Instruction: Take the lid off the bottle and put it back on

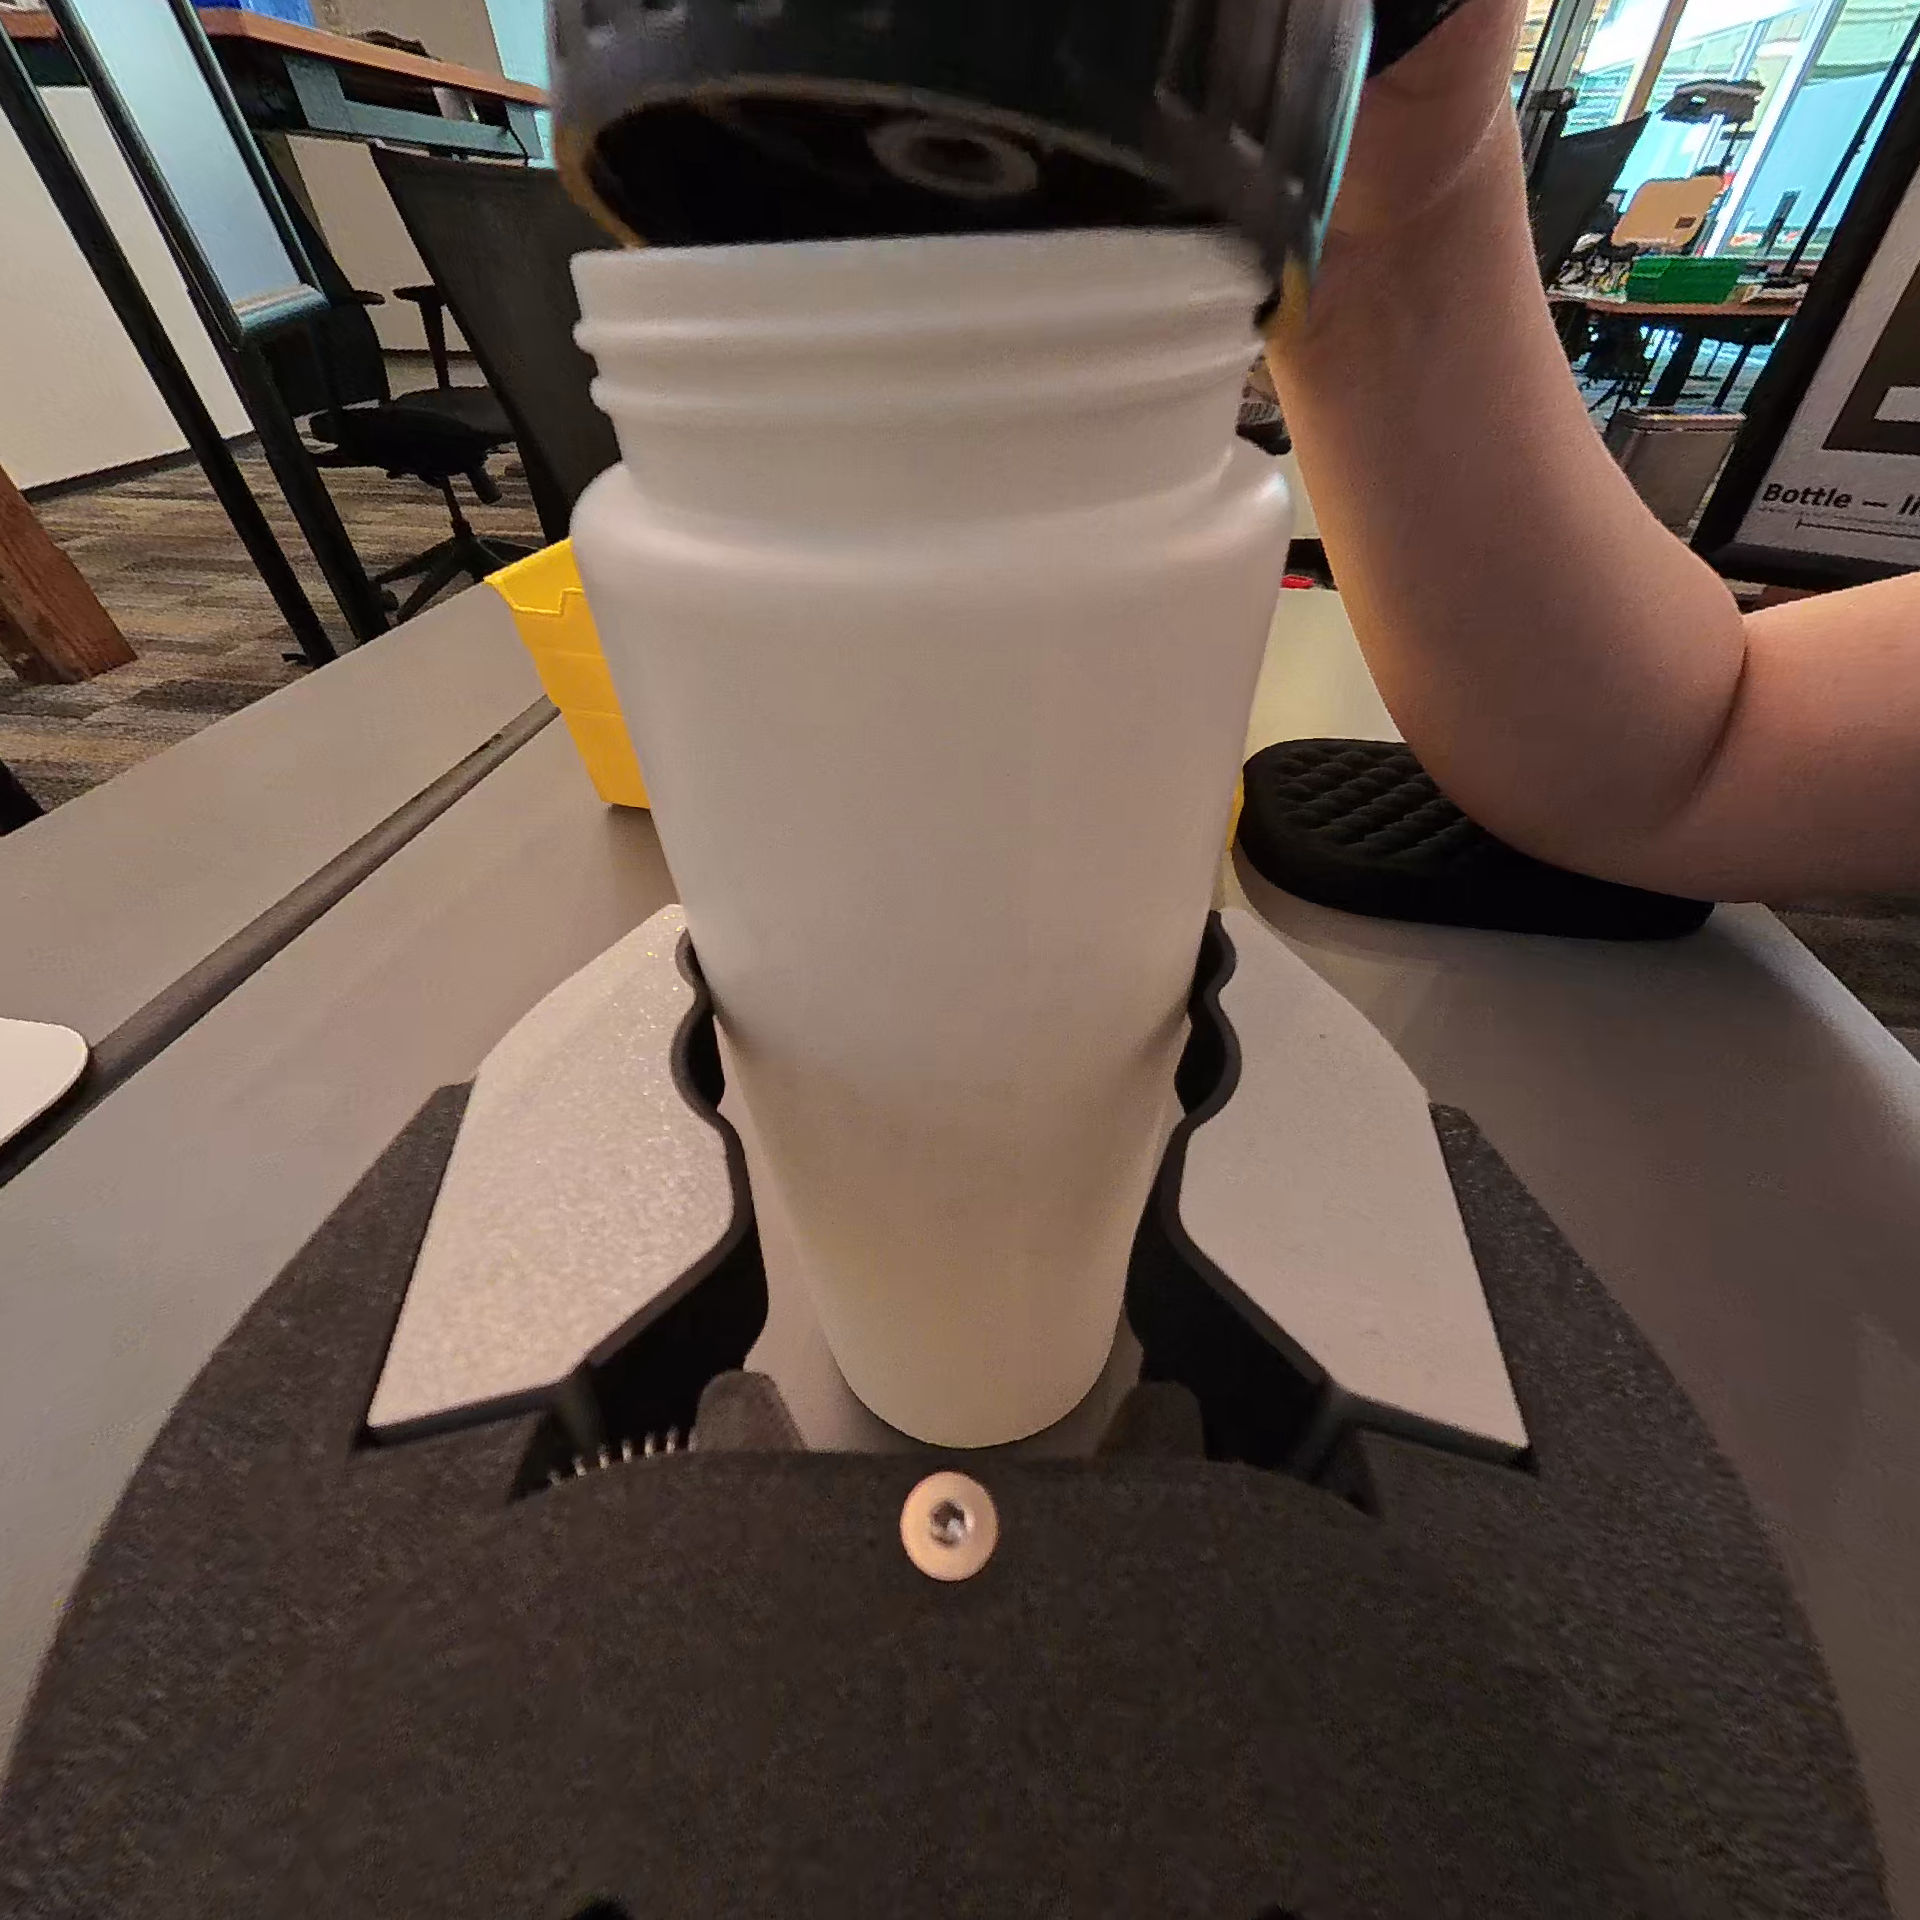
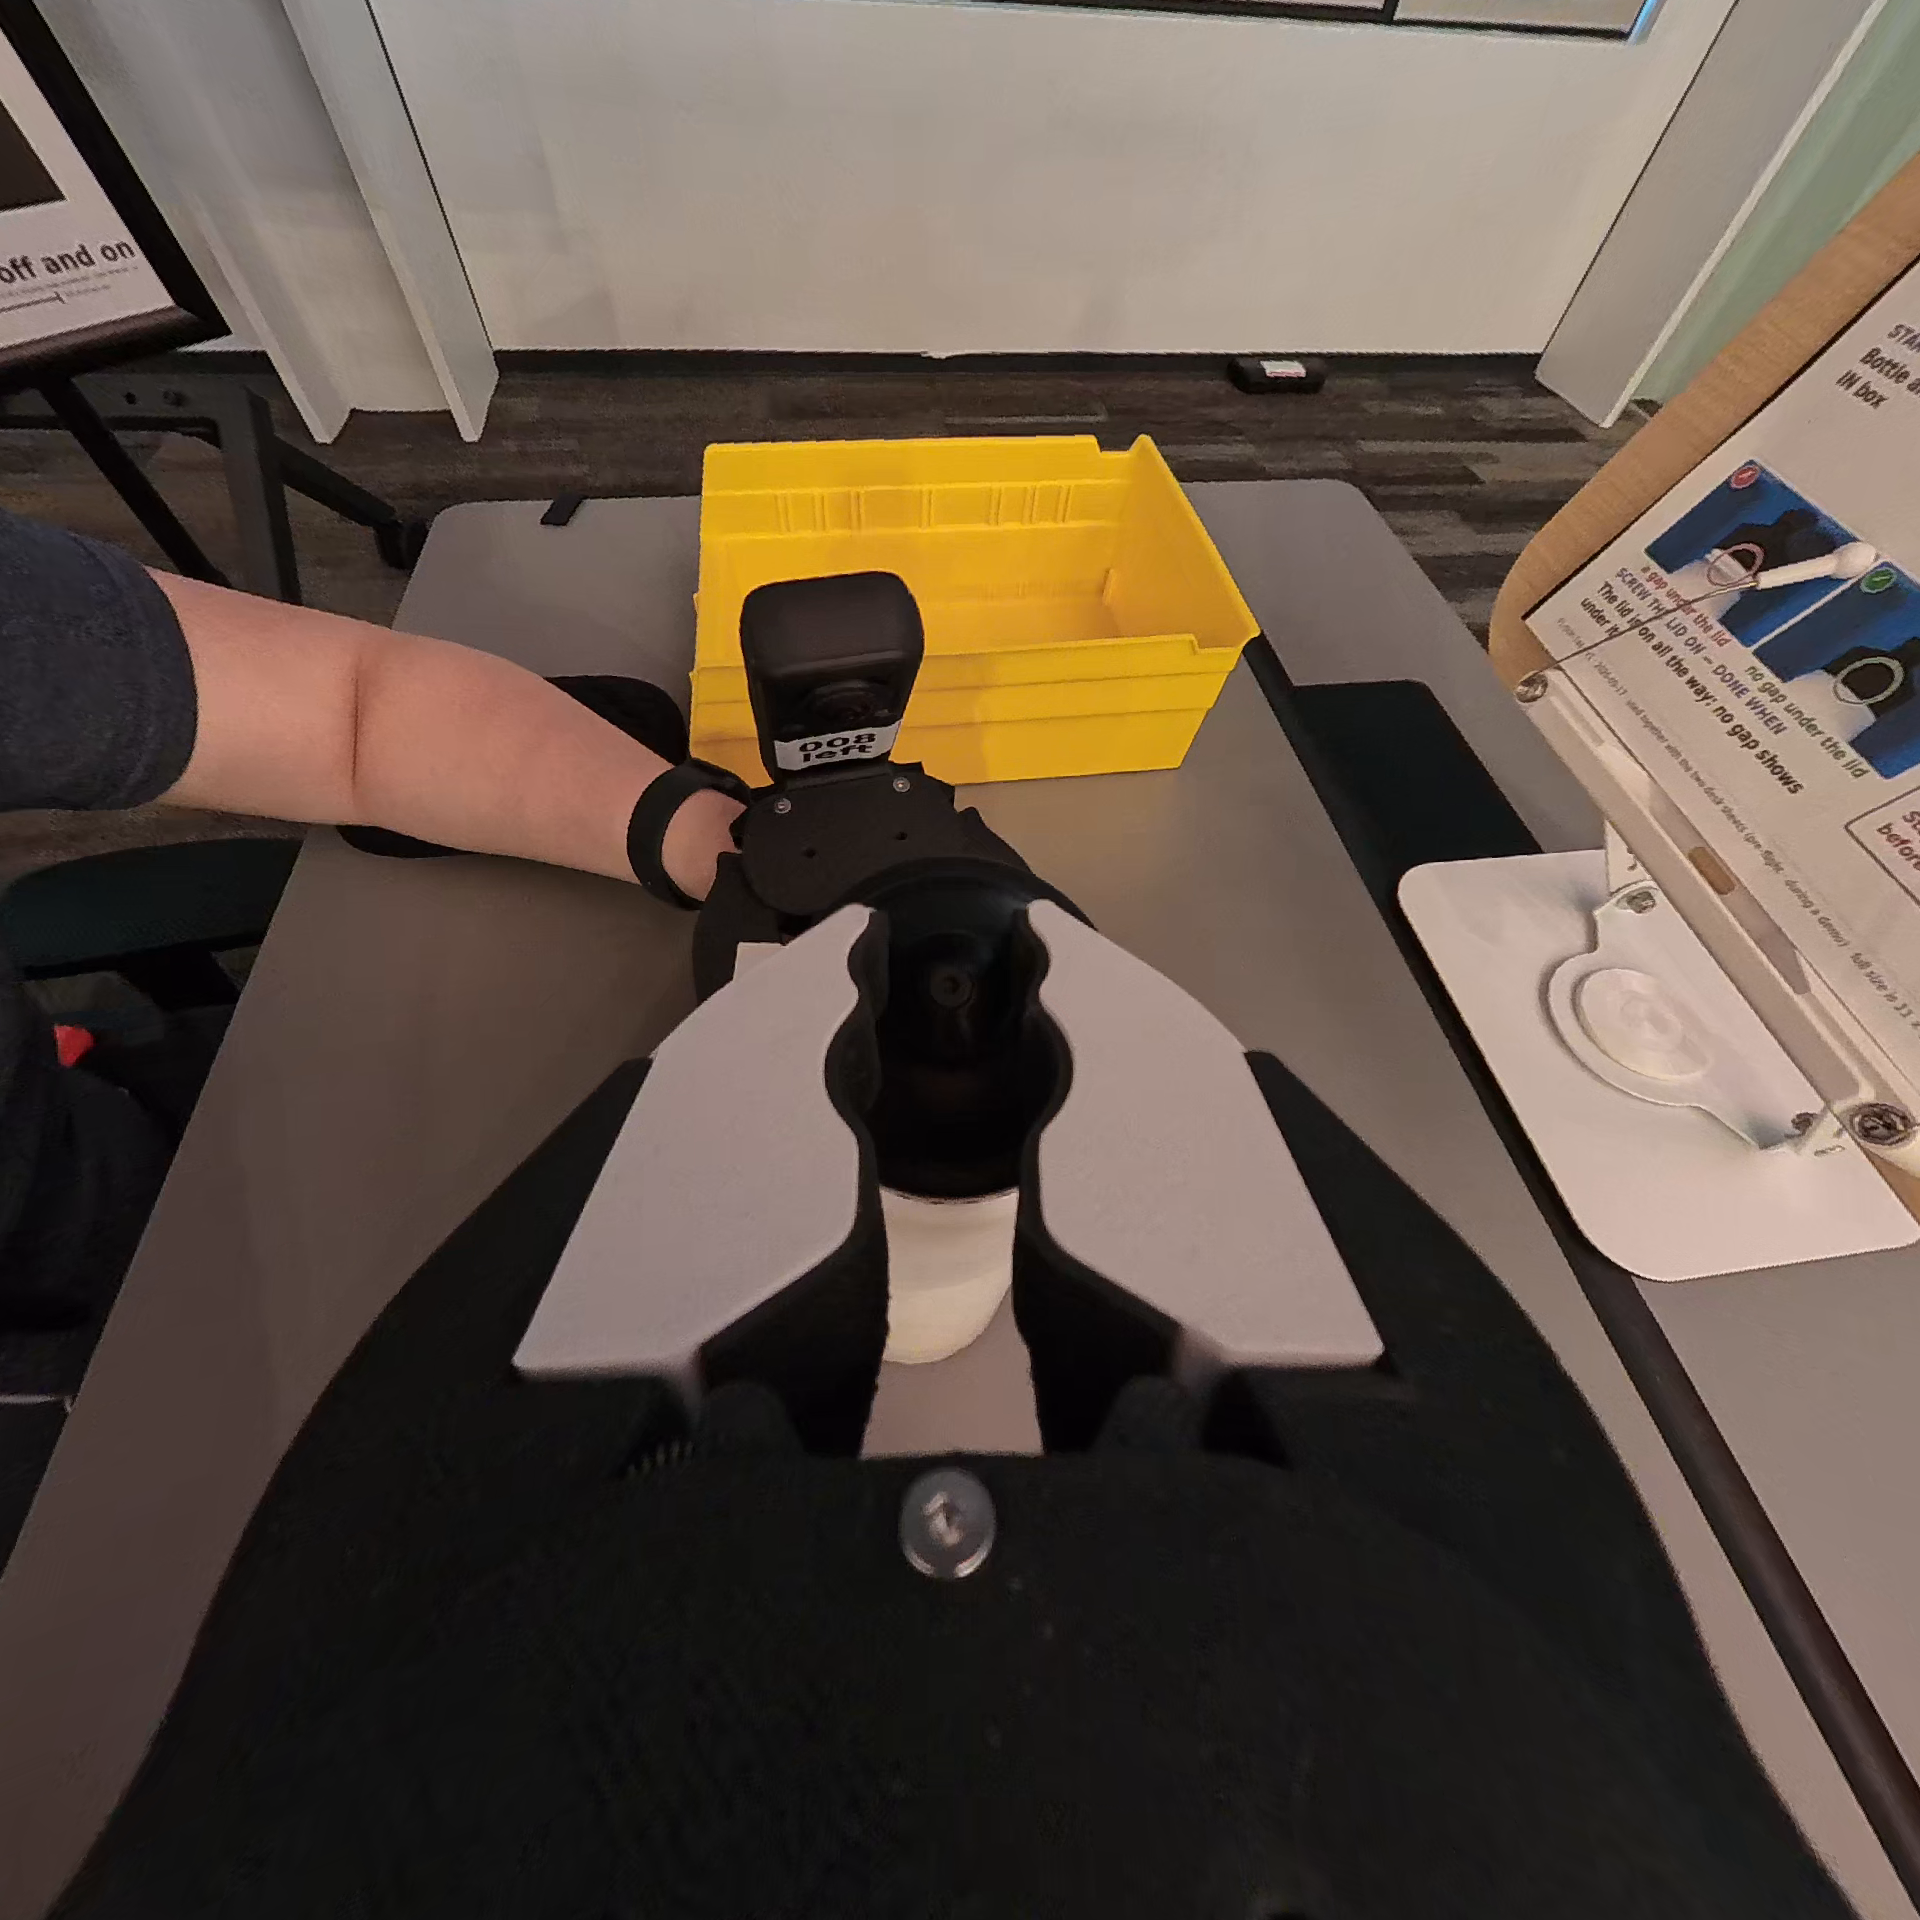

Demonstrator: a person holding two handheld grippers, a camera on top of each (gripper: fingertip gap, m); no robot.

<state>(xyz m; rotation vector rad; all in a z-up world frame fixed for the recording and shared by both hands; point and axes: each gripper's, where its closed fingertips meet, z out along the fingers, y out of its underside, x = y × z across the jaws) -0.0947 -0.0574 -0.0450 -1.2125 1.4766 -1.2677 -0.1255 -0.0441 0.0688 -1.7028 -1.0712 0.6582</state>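
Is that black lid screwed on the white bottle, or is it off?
Off. The black lid sits tilted above the white bottle, whose bare neck threads show. The right claw grips the lid; the left claw grips the bottle.

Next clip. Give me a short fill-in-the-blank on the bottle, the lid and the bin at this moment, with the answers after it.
1. The left gripper is shut on the ____ bottle.
2. The right gripper holds the black lid, which sits tilted above the bottle's open ____.
3. The bottle's threads are bare, so the lid is ____ the bottle.
4. The bin behind the bottle is ____ in colour.

Answers: white; neck; off; yellow
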